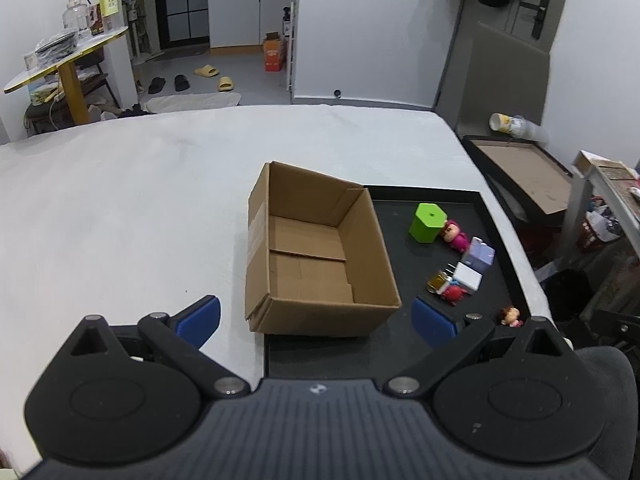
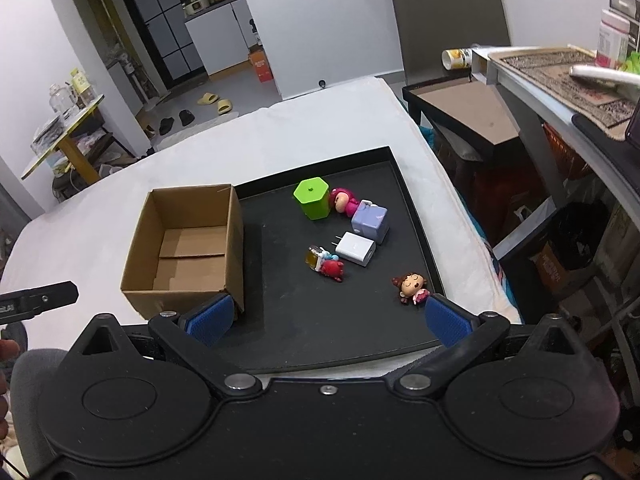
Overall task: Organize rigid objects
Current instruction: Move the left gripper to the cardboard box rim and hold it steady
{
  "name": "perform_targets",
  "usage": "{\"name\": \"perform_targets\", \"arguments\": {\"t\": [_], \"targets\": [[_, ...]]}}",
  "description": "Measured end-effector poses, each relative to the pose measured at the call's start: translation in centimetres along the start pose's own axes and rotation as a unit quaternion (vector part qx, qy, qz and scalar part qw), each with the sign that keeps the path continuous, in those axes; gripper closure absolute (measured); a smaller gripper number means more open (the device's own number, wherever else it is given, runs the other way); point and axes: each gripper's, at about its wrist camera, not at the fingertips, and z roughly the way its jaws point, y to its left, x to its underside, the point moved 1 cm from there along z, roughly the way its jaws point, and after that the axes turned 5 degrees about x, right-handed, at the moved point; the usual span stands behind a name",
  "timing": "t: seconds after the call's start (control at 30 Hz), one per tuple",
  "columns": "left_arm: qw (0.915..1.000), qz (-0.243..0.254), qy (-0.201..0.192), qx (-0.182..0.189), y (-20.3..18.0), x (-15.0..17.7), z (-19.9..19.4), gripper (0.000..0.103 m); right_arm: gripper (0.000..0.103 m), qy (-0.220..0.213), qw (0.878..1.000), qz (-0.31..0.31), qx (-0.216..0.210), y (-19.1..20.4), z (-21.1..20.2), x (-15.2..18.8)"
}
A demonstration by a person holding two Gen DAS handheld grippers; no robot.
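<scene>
Bed (image 1: 120, 200): it carried everything, a white-covered surface filling the middle of both views.
Tray (image 2: 360, 336): black and shallow, it lay on the right part of the bed.
Box (image 2: 188, 240): open-topped cardboard, empty, it stood at the tray's left edge, partly on it.
Left tool (image 1: 316, 316): wide open, holding nothing, it hovered near the box's near wall.
Right tool (image 2: 328, 316): wide open and empty, it hovered over the tray's near edge.
Green block (image 2: 313, 198): upright, at the far side of the tray.
Purple cube (image 2: 370, 220): just right of the pink doll lying against the block.
White charger (image 2: 356, 249): lying flat, prongs pointing far-left.
Brown-haired doll (image 2: 412, 288): nearest item, just beyond the right tool's right finger, so the right hand was probably better placed; the box lay to its left.
</scene>
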Motion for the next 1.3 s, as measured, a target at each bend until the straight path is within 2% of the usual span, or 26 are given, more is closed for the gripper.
{"name": "perform_targets", "arguments": {"t": [0.3, 0.57, 0.8, 0.97, 1.2, 1.3], "targets": [[0.9989, -0.039, 0.009, -0.025, 0.9, -1.4, 3.3, 0.006, 0.0, 0.02, 1.0, 0.011, -0.01, -1.5, 2.6, -0.9], [0.9962, -0.063, 0.034, -0.05, 1.2, -2.2, 6.3, 0.029, 0.0, 0.032, 0.999, 0.014, -0.014, -2.9, 4.7, -1.4], [0.9937, -0.067, 0.058, -0.069, 1.5, -2.3, 8.8, 0.034, 0.0, 0.04, 0.999, 0.021, -0.012, -3.7, 6.2, -2.0], [0.9899, -0.078, 0.082, -0.085, 2.1, -2.3, 10.9, 0.044, 0.0, 0.052, 0.998, 0.026, -0.013, -4.4, 7.3, -2.3], [0.9858, -0.075, 0.101, -0.112, 3.1, -2.3, 13.1, 0.045, 0.002, 0.062, 0.998, 0.021, -0.007, -4.9, 8.8, -3.0], [0.9849, -0.073, 0.102, -0.119, 3.6, -2.2, 13.6, 0.053, 0.002, 0.065, 0.998, 0.019, -0.006, -4.9, 9.4, -3.2]]}}
